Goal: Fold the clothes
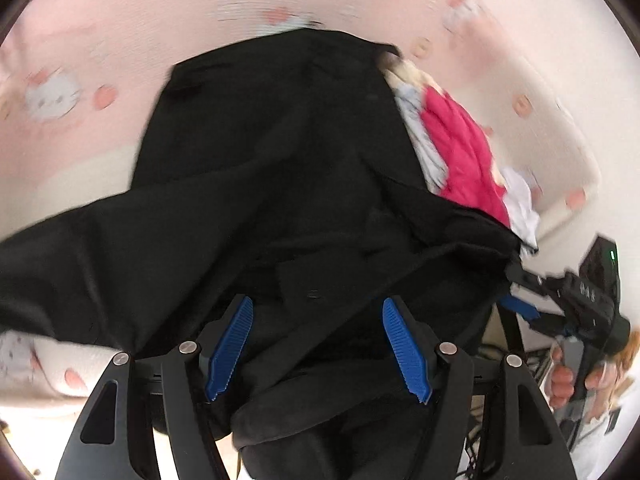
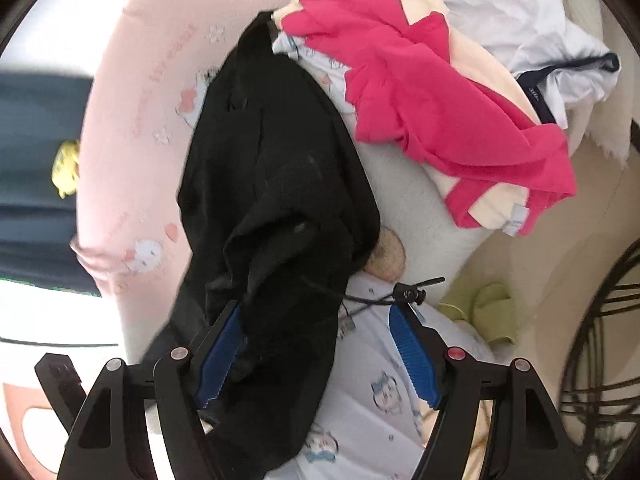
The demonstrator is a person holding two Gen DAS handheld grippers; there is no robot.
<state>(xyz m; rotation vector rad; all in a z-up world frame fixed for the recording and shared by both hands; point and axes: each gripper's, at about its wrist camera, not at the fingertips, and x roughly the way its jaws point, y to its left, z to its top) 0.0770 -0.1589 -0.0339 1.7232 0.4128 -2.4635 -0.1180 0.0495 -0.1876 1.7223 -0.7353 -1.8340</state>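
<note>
Both hand-held grippers (image 1: 318, 344) (image 2: 320, 354) gaping astride black garment (image 1: 280, 184), gripping nothing; could close on bunched layers, folding crooked.

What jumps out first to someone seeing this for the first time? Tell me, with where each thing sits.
The big black garment dominates, sprawled across the pink cartoon-print bedding and running between the open fingers of the left claw. Next the eye goes to the bright pink garment, heaped with a white one just beyond the black cloth. The right claw hangs open over the black garment's near end, where a drawcord toggle lies.
</note>
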